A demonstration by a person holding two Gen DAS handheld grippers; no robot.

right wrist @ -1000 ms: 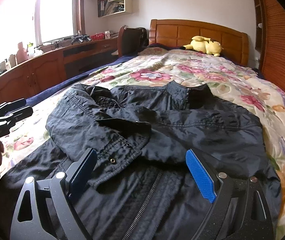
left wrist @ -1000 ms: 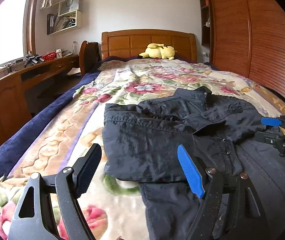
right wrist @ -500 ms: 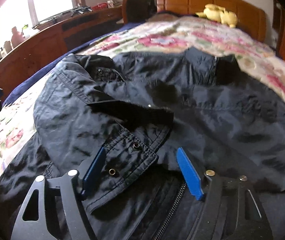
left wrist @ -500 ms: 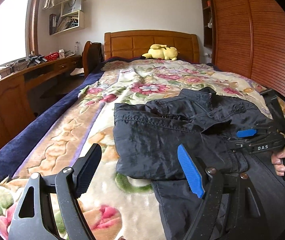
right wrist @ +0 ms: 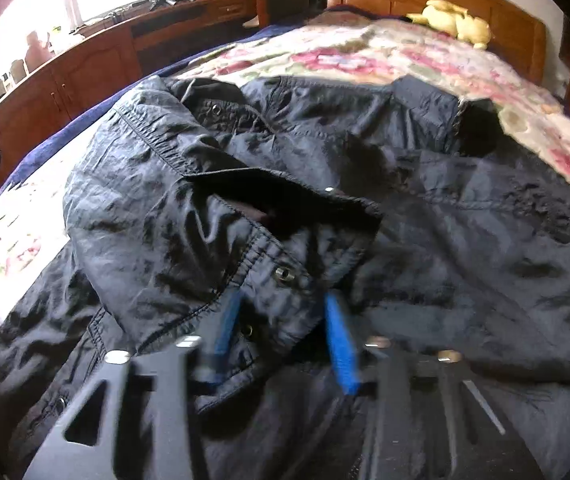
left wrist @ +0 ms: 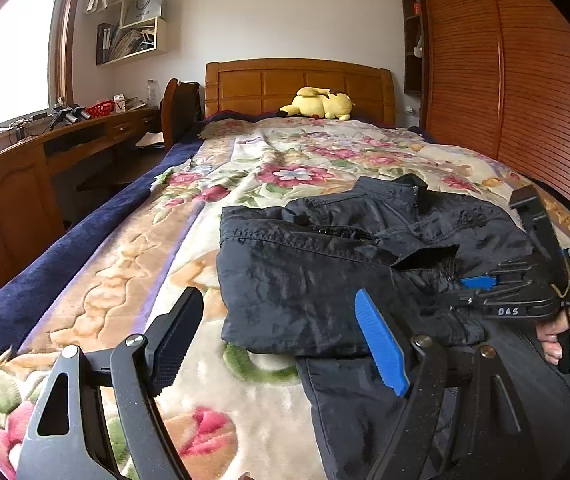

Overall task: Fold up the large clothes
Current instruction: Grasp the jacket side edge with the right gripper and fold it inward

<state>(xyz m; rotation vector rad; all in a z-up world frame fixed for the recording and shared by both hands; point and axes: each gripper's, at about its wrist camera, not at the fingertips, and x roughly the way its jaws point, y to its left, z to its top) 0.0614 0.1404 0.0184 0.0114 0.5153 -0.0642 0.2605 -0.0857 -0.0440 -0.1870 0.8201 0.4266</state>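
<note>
On the floral blanket (left wrist: 285, 168) covering the bed we found the black jacket (left wrist: 317, 280) spread out, its thin, crinkled, slightly shiny fabric creased all over, with stitched seams, metal snaps and a zipper. One sleeve lay folded across the chest, its snap-studded cuff (right wrist: 281, 280) near the middle. Our left gripper (left wrist: 281, 340) hung above the blanket and the jacket's edge with its fingers spread wide and nothing between them; one pad (left wrist: 381, 344) was ribbed blue plastic. Our right gripper (right wrist: 281, 332) sat low on the cuff, its blue fingers partly closed around the fabric, though motion blur kept us from telling whether they actually pinched it. A yellow plush toy (left wrist: 319, 103) lay at the wooden headboard (left wrist: 269, 84). A long wooden desk (left wrist: 65, 140) ran under the window, and a slatted wardrobe (left wrist: 525, 92) stood opposite.
</note>
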